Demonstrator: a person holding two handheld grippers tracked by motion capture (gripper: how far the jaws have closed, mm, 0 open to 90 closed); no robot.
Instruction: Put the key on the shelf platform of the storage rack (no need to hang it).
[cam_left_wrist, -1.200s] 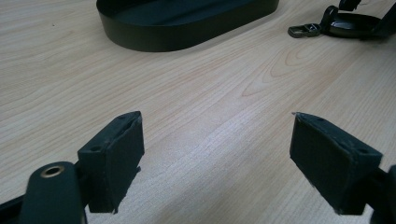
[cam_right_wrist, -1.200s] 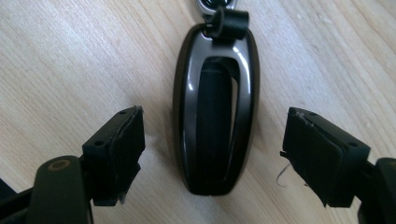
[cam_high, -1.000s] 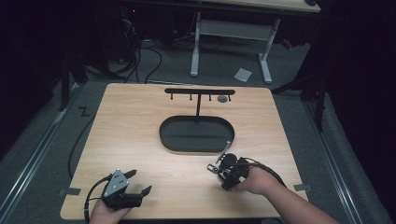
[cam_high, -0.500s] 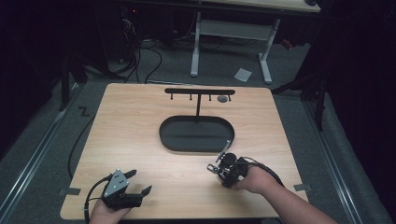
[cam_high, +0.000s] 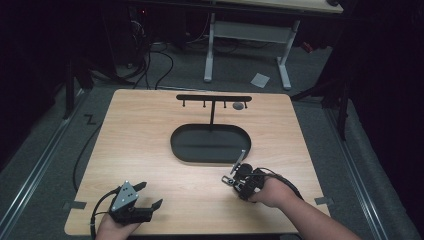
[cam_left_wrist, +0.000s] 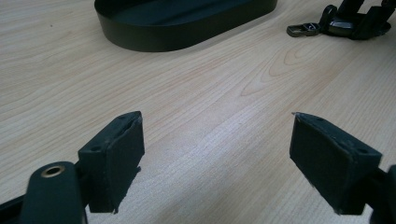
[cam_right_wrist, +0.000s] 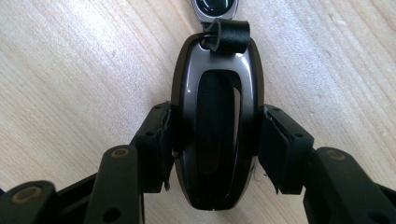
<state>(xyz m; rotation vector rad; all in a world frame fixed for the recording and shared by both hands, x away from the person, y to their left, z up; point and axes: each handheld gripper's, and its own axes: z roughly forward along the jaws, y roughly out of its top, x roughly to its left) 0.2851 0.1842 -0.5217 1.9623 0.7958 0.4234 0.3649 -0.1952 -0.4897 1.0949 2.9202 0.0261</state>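
Wooden desk (cam_high: 150, 150), one item in hand. Right gripper (cam_right_wrist: 215, 135) – its jaws have just been closing and now pinch a glossy dark key fob (cam_right_wrist: 217, 140) from both sides; the fob lies on the desk at near right, just near of the black oval tray (cam_high: 210, 145), with a short black strap loop (cam_right_wrist: 229, 35) at its far end. Left gripper (cam_left_wrist: 215, 158) – jaws spread with nothing between them, resting at near left, well apart from the fob. A black T-shaped stand (cam_high: 212, 100) rises at the tray's far edge.
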